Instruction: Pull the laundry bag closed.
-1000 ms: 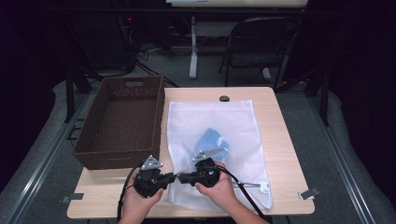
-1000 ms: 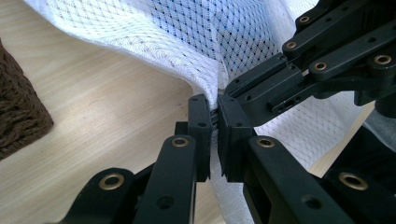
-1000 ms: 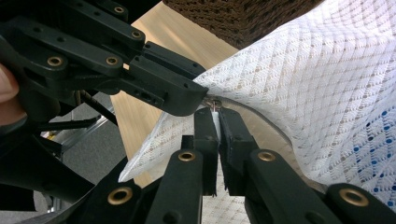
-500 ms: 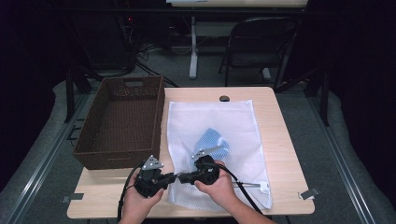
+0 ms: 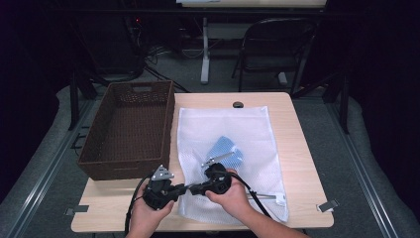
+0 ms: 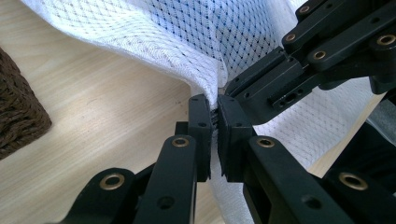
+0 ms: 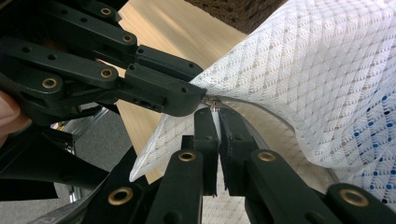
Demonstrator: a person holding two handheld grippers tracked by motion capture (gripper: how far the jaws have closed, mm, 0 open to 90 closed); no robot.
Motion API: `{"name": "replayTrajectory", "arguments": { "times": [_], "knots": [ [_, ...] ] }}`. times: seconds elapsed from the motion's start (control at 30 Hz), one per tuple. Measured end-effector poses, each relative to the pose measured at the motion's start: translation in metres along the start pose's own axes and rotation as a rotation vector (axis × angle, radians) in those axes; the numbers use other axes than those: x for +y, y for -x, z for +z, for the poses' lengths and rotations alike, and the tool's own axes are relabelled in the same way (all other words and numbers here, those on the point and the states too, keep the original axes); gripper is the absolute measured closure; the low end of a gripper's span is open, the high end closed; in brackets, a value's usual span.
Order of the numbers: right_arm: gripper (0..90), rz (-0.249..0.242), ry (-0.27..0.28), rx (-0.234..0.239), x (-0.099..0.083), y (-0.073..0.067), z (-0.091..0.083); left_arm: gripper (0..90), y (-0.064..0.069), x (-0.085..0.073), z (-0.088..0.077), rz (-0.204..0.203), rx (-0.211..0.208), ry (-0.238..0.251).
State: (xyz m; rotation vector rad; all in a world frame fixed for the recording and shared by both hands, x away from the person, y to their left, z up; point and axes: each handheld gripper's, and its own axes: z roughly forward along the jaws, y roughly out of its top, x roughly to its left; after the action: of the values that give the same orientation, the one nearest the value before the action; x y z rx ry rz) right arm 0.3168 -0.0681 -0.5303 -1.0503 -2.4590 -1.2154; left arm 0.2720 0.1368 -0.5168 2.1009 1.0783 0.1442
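A white mesh bag (image 5: 247, 129) lies flat on the table with a blue cloth (image 5: 225, 148) inside it. Both grippers meet tip to tip at the bag's near left edge. My left gripper (image 5: 184, 189) is shut on a fold of the mesh (image 6: 163, 32), its pads (image 6: 201, 126) pinching the cloth. My right gripper (image 5: 194, 188) is shut on the same edge (image 7: 317, 74), just under a small metal zipper piece (image 7: 212, 103). In the left gripper view the right gripper's fingers (image 6: 280, 74) come in from the upper right. The blue cloth (image 7: 373, 135) shows through the mesh.
A dark brown woven basket (image 5: 126, 129) stands on the table's left side, right beside the bag. Bare wood of the table (image 5: 302, 163) runs along the right and near edges. A folding chair (image 5: 277, 44) and desk legs stand beyond the far edge.
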Motion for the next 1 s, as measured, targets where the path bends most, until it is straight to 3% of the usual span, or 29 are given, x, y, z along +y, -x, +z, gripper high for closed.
{"name": "replayTrajectory", "arguments": {
  "times": [0.3, 0.37, 0.77, 0.9, 1.0],
  "knots": [
    [86.6, 0.011, -0.023, -0.014, 0.002, -0.002, 0.001, 85.6, 0.000, 0.000, 0.000, 0.009, 0.004, -0.001],
    [86.7, 0.007, -0.036, -0.039, 0.002, -0.001, 0.000, 85.7, -0.001, 0.000, -0.002, 0.003, 0.001, -0.002],
    [86.7, 0.020, -0.051, -0.043, 0.000, 0.000, -0.003, 85.6, 0.002, 0.000, 0.001, 0.012, 0.000, -0.005],
    [86.7, 0.014, -0.058, -0.065, -0.001, 0.002, -0.002, 85.7, 0.003, 0.001, -0.001, 0.034, 0.034, -0.014],
    [86.7, 0.040, -0.066, -0.071, -0.004, 0.008, -0.003, 85.7, 0.002, 0.000, -0.003, 0.023, 0.038, -0.004]
  ]
}}
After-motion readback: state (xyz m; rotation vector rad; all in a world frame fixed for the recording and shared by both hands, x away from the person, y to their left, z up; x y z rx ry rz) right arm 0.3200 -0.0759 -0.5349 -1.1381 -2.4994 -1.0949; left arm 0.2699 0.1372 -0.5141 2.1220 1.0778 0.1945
